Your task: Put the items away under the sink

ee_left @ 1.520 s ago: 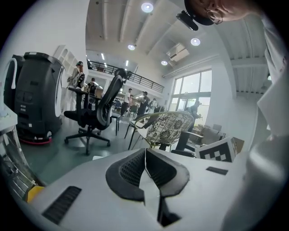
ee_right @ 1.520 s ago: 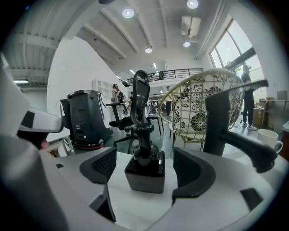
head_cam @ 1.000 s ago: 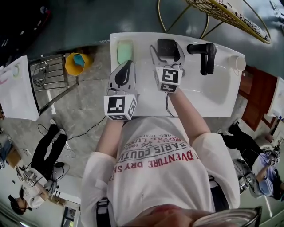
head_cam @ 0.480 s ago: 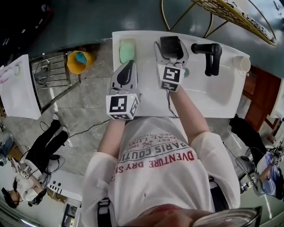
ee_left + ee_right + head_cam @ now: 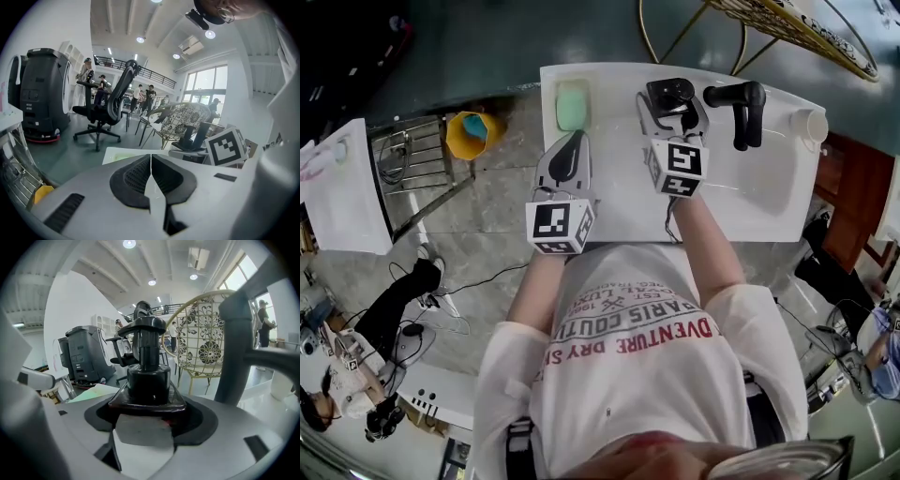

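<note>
A black pump bottle (image 5: 668, 94) is clamped at its base by my right gripper (image 5: 672, 120) over the white sink top (image 5: 769, 202). In the right gripper view the bottle (image 5: 147, 367) stands upright between the jaws, with its pump head at the top. My left gripper (image 5: 567, 159) hovers at the sink's left front edge. Its jaws are shut with nothing between them (image 5: 151, 176). A pale green soap bar (image 5: 572, 105) lies at the sink's back left corner, ahead of the left gripper.
A black faucet (image 5: 736, 105) stands just right of the bottle, and a white cup (image 5: 811, 127) sits at the sink's far right. On the floor to the left are a yellow bucket (image 5: 469, 133) and a metal rack (image 5: 403, 159). A gold wire chair (image 5: 769, 28) stands behind the sink.
My right gripper has shifted a little right with the bottle, whose pump head now shows from above. The left gripper has barely moved.
</note>
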